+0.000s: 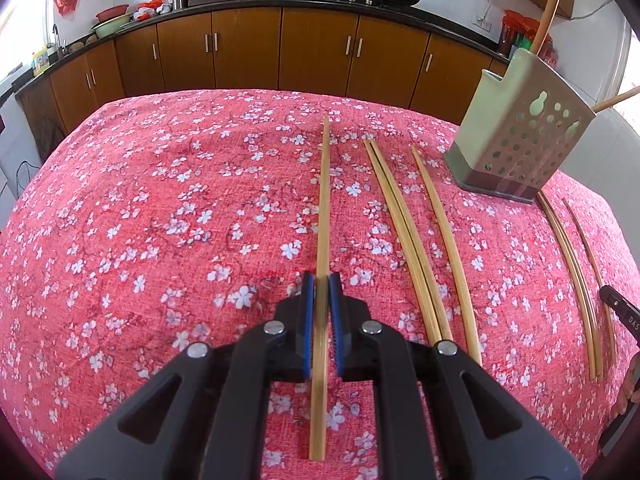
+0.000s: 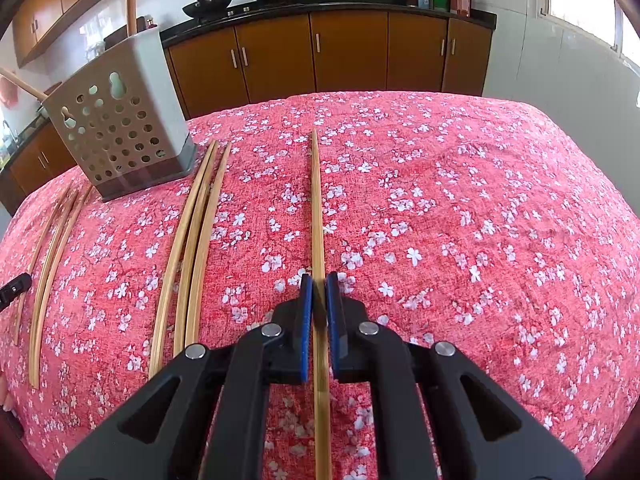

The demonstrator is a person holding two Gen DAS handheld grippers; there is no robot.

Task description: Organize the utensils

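Between my left gripper's point(image 1: 322, 286) closed pads one chopstick point(image 1: 323, 200) runs straight ahead along the fingers, my right gripper point(image 2: 319, 286) pinches another point(image 2: 317, 208) likewise, and the holder point(image 2: 120, 120) stands ahead between us, nearer my right.

Long wooden handles point(image 1: 554, 4) in the utensil holder point(image 1: 520, 136) cut off by the frame edge, person's hand point(image 1: 628, 388) mostly cropped at the right, held chopstick point(image 2: 322, 420) running out past the bottom edge.
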